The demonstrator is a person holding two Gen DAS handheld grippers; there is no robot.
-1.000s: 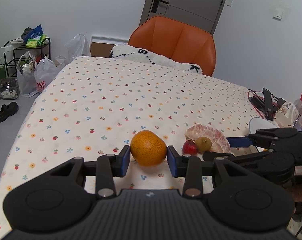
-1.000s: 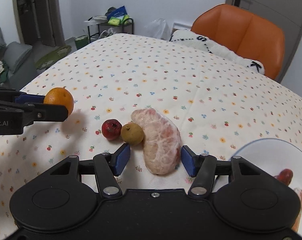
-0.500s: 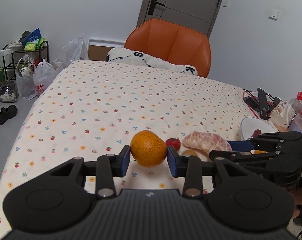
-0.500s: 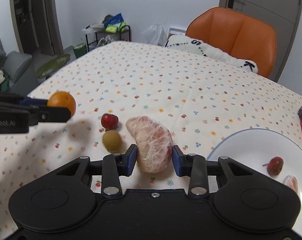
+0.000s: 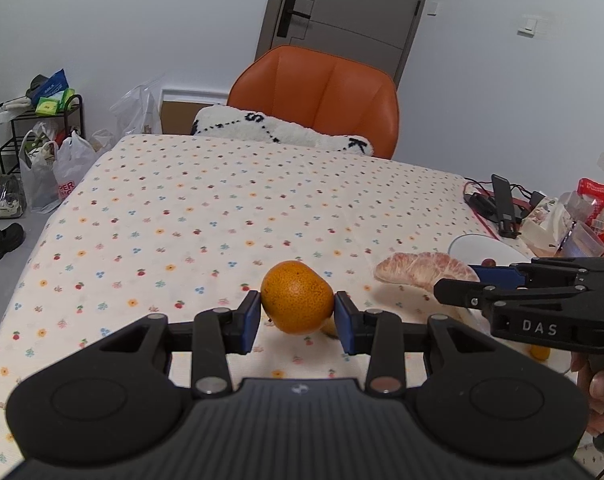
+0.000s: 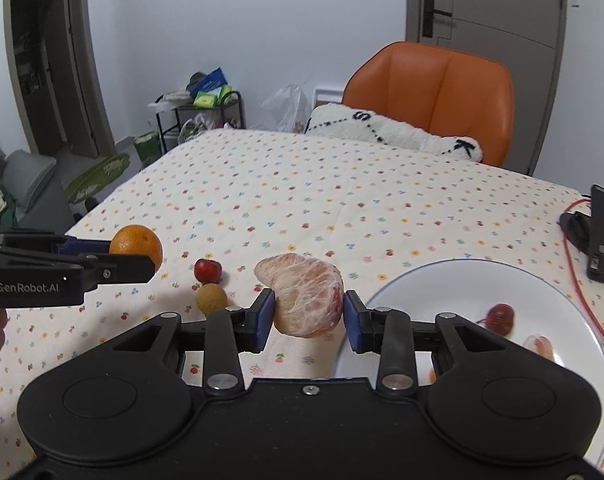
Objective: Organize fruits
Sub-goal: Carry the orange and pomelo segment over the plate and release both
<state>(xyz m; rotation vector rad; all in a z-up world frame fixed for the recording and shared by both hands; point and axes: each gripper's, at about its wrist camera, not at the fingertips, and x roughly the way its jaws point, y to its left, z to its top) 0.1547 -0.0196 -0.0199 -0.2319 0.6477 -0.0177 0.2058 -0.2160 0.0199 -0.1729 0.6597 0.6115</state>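
While an orange (image 5: 297, 298) is clamped between the blue pads of the left gripper (image 5: 297, 316) and held above the floral tablecloth (image 5: 206, 216), a peeled pomelo segment (image 6: 304, 294) is pinched between the fingers of the right gripper (image 6: 307, 318), just left of the white plate (image 6: 434, 288). A cherry (image 6: 501, 317) and a small pomelo piece (image 6: 540, 346) are seen on that plate. Beyond the left pad, a longan (image 6: 211, 298) and a red cherry (image 6: 207, 269) lie touching (both on the cloth). An orange chair (image 6: 434, 92) is set at the far edge.
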